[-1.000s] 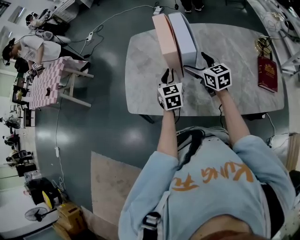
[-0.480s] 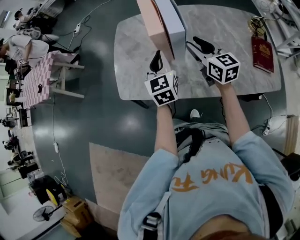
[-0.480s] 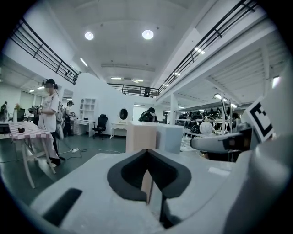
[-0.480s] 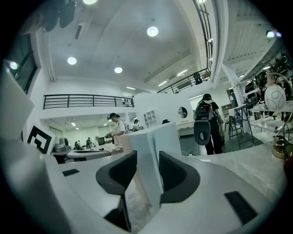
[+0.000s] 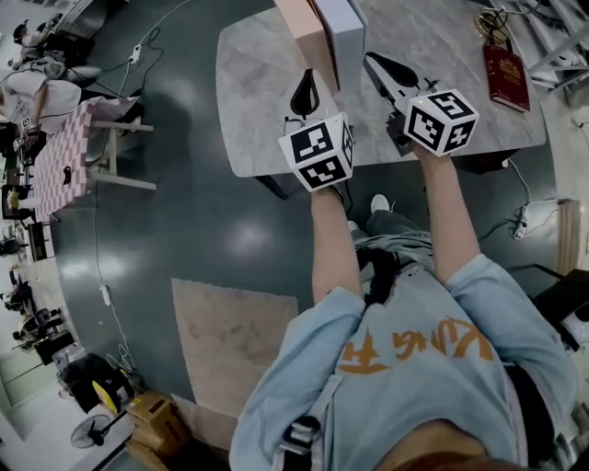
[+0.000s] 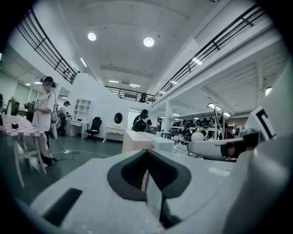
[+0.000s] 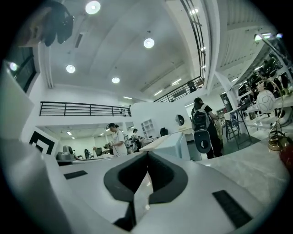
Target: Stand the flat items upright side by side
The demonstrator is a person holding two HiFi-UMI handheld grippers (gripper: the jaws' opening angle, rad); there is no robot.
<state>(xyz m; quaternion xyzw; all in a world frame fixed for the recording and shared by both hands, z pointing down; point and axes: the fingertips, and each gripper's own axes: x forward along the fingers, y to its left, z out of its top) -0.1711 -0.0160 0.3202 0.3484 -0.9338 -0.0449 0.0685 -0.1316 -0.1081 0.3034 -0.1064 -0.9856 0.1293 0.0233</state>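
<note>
Two flat boxes stand upright side by side on the marble table: a pink box on the left and a white box touching it on the right. My left gripper hovers just short of the pink box, shut and empty. My right gripper is to the right of the white box; its jaws have just been closing with nothing between them, and they are shut. The left gripper view shows the pink box and white box beyond the closed left gripper. In the right gripper view, the white box is ahead.
A red book and a gold trophy lie at the table's right end. A pink checkered table with people near it stands far left. Cables cross the dark floor, and a brown mat lies beside the person.
Both grippers have lifted and drawn back from the two boxes. The right gripper's jaws, wide apart a second ago, have shut. The boxes stay standing.
</note>
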